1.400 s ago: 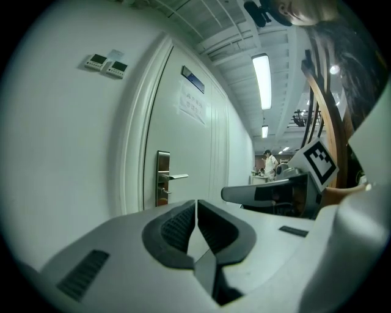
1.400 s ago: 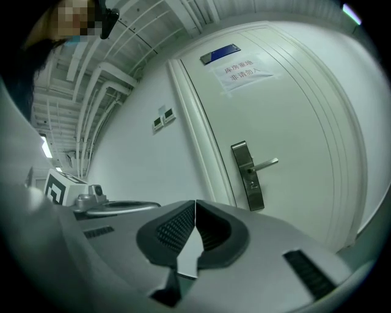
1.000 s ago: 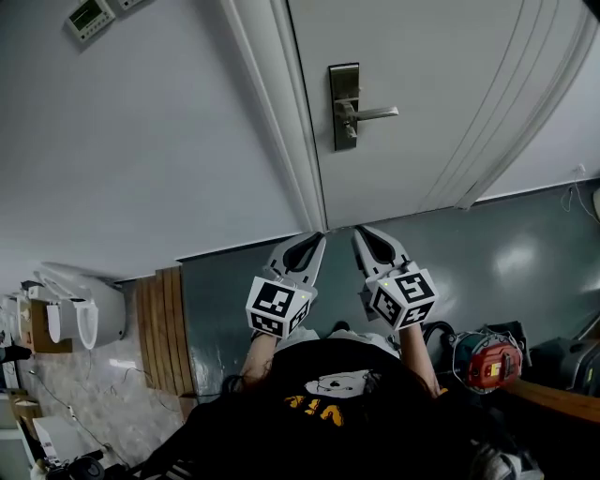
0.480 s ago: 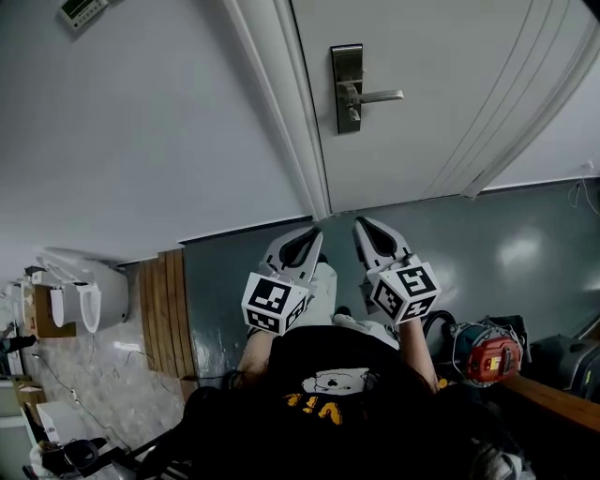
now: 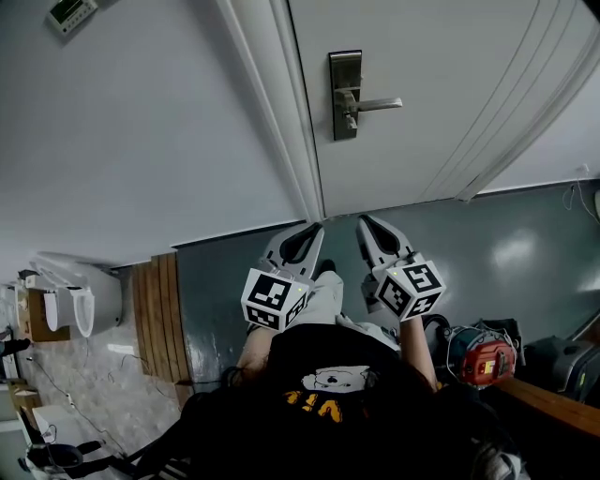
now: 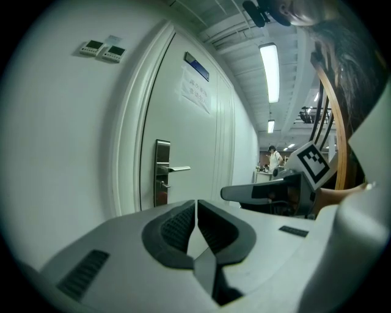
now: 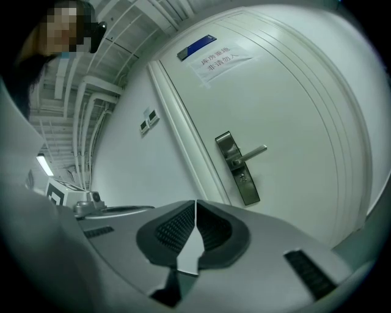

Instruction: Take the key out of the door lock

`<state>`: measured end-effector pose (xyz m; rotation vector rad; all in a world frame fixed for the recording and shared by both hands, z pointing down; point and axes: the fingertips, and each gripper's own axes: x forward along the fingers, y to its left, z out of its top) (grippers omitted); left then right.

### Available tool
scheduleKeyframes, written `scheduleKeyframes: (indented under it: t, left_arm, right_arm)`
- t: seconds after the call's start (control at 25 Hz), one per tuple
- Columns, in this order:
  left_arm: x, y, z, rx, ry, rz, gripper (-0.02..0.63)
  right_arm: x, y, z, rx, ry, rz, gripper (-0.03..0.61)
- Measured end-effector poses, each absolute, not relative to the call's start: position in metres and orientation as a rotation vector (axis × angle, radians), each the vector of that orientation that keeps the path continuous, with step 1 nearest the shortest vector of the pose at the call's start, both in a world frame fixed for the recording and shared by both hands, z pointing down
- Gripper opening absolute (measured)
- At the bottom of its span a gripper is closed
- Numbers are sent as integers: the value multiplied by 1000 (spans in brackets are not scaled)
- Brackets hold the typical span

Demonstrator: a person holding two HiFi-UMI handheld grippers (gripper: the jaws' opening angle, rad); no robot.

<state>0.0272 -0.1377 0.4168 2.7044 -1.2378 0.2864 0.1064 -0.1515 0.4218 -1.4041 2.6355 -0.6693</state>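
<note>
White wall point(image 5: 141, 141), grey glossy floor point(image 5: 525, 234), ceiling strip light point(image 6: 269, 70) on.

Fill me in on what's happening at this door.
A person faces the closed white door, a gripper in each hand. The left gripper and right gripper are both shut and empty, held side by side well short of the lock plate. A small piece, likely the key, juts out below the lever handle; neither gripper touches it.

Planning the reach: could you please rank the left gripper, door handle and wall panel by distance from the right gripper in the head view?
1. left gripper, alongside.
2. door handle, ahead on door.
3. wall panel, far upper left.
</note>
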Motion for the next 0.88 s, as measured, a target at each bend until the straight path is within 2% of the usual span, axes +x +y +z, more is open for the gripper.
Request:
scheduleKeyframes:
  t: [0.88]
  left_arm:
    - [23, -283, 414, 2774, -1192, 241, 9]
  right_arm:
    - [123, -321, 449, -1388, 2461, -904, 9]
